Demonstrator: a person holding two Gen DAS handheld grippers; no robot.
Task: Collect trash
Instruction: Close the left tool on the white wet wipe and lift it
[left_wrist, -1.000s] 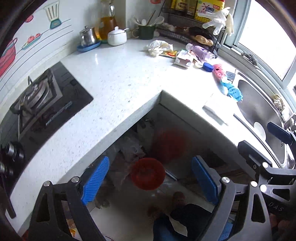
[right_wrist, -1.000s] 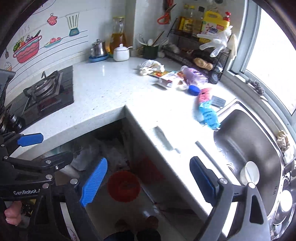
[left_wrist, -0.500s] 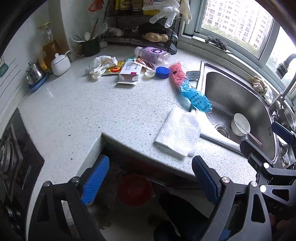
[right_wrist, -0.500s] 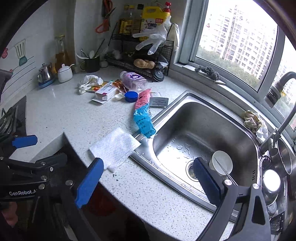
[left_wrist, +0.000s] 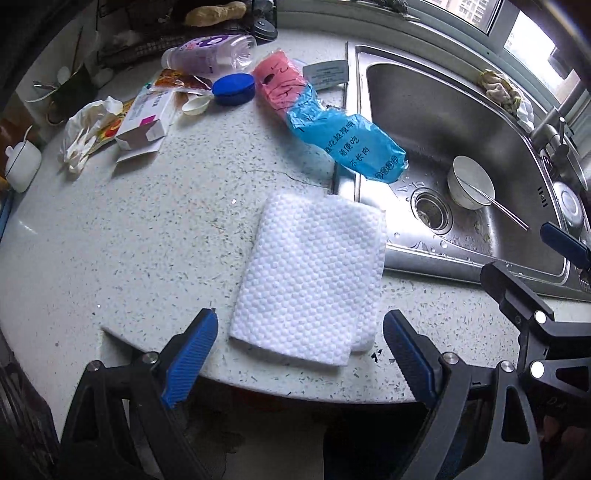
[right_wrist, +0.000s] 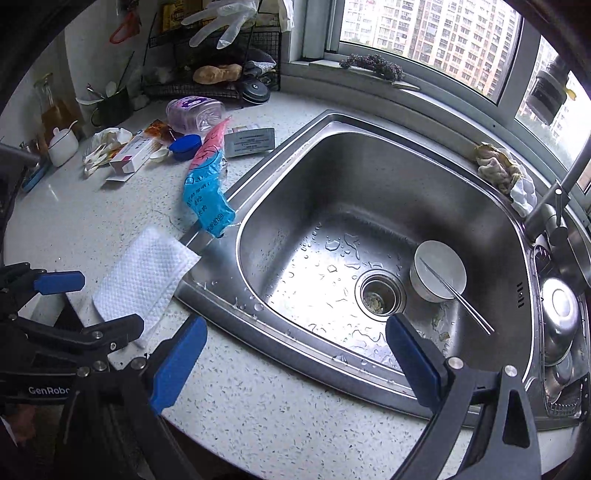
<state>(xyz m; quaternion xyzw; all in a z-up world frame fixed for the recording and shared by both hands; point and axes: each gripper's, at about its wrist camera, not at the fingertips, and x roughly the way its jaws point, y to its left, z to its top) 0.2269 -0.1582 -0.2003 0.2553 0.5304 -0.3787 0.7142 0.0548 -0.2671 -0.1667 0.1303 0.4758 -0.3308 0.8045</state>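
With both tongs wide open and empty, you are at the approach step: bring the left gripper (left_wrist: 299, 354) down astride the white paper towel (left_wrist: 310, 273) at the counter's (left_wrist: 147, 236) edge beside the sink (right_wrist: 388, 192), then close; the right gripper (right_wrist: 295, 354) hovers over the sink's near rim.

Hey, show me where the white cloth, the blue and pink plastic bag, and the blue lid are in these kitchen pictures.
white cloth (left_wrist: 306, 273), left wrist view, middle of its dimpled top face.
blue and pink plastic bag (left_wrist: 347, 142), left wrist view, on the blue printed part.
blue lid (left_wrist: 233, 88), left wrist view, on its flat top.
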